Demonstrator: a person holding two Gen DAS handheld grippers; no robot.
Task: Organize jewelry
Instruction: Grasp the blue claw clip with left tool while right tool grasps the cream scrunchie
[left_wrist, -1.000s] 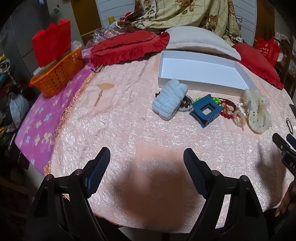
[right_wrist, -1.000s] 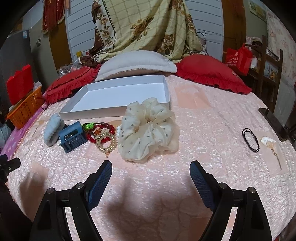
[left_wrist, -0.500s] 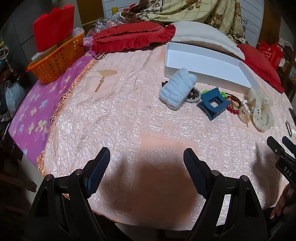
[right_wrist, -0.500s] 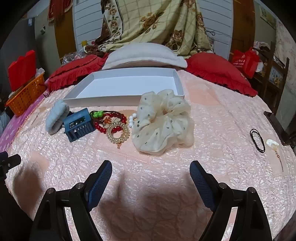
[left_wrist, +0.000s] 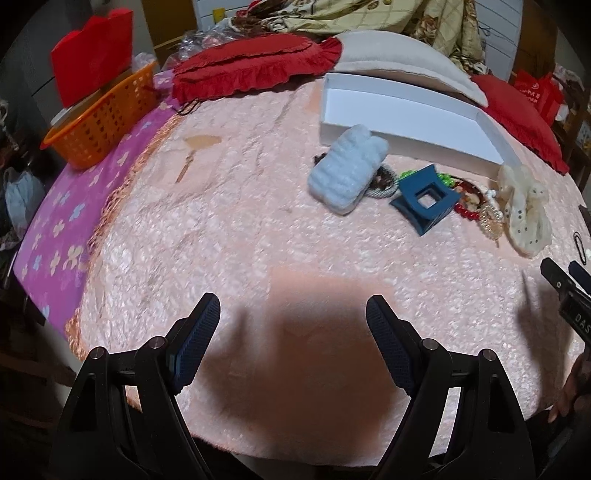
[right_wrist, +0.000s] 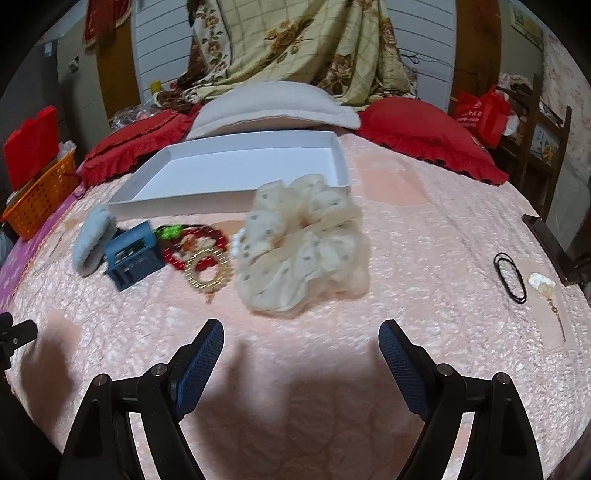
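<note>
Pink quilt (right_wrist: 424, 236) fills our view; both tongs (left_wrist: 291, 325) (right_wrist: 301, 345) stay wide open, holding nothing. Ahead of them, the cream scrunchie (right_wrist: 303, 243) and bead bracelets (right_wrist: 201, 251) look nearer than before, beside the white tray (right_wrist: 184, 201).

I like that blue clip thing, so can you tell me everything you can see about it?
The blue hair claw clip looks like hard, matte plastic, dark blue, with a square opening through its middle and flared ends. It lies on the pink bedspread, in front of the white box. The fluffy light-blue scrunchie sits right beside it on one side, and the pile of bead bracelets on the other, apparently touching it. Whether its teeth are closed is hard to tell. Neither gripper touches it.
</note>
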